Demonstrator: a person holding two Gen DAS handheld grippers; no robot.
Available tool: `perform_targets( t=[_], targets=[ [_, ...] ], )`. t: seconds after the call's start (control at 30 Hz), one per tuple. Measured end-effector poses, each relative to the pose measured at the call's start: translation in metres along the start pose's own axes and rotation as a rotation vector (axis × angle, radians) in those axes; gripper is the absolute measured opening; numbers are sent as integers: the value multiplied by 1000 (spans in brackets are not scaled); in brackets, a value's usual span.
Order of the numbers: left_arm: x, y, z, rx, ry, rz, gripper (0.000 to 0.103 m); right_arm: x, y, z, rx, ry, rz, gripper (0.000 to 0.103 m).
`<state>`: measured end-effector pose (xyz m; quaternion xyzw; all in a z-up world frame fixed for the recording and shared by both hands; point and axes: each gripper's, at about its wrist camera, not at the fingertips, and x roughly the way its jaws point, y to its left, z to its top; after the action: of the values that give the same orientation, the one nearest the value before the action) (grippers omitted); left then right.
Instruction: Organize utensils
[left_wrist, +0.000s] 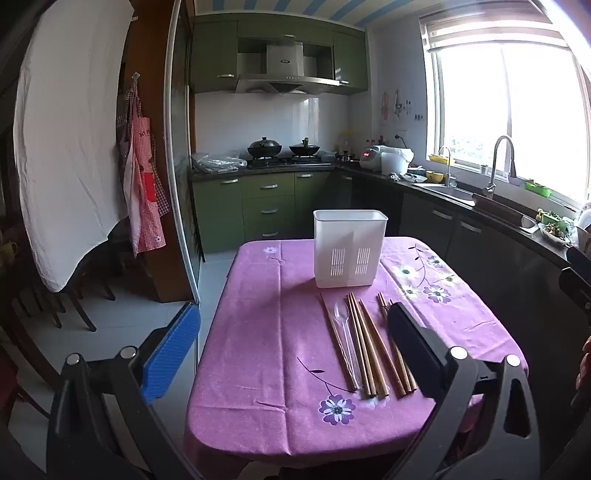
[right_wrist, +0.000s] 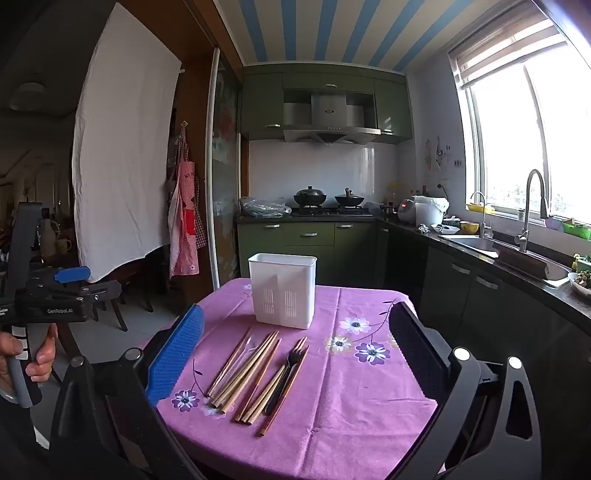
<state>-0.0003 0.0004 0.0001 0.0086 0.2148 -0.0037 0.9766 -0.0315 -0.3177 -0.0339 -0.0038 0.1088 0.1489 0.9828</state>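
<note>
Near white holder (right_wrist: 282, 291): sticks (right_wrist: 240, 373), fork (right_wrist: 286, 369), spoon (left_wrist: 345, 339) on purple cloth (right_wrist: 332, 413) | L claw (left_wrist: 295, 354) wide open, empty | R claw (right_wrist: 295, 354) wide open, empty

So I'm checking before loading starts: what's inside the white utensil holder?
The white utensil holder shows only its rim and slotted front wall; a divider shadow shows through. Its interior is hidden from both views, so contents can't be told.

I see a table (right_wrist: 351, 424) under a purple flowered tablecloth (right_wrist: 332, 443). At its far end stands a white slotted utensil holder (right_wrist: 282, 291); nearer me lie wooden chopsticks (right_wrist: 247, 373), a clear plastic spoon (left_wrist: 345, 332) among them, and a black fork (right_wrist: 286, 373).
</note>
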Motion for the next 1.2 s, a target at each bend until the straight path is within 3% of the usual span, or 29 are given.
perform_targets(
  t=[1.2],
  targets=[
    [10, -6, -12, 12, 21, 2, 96, 16, -6, -9, 17, 66, 6, 99]
  ],
)
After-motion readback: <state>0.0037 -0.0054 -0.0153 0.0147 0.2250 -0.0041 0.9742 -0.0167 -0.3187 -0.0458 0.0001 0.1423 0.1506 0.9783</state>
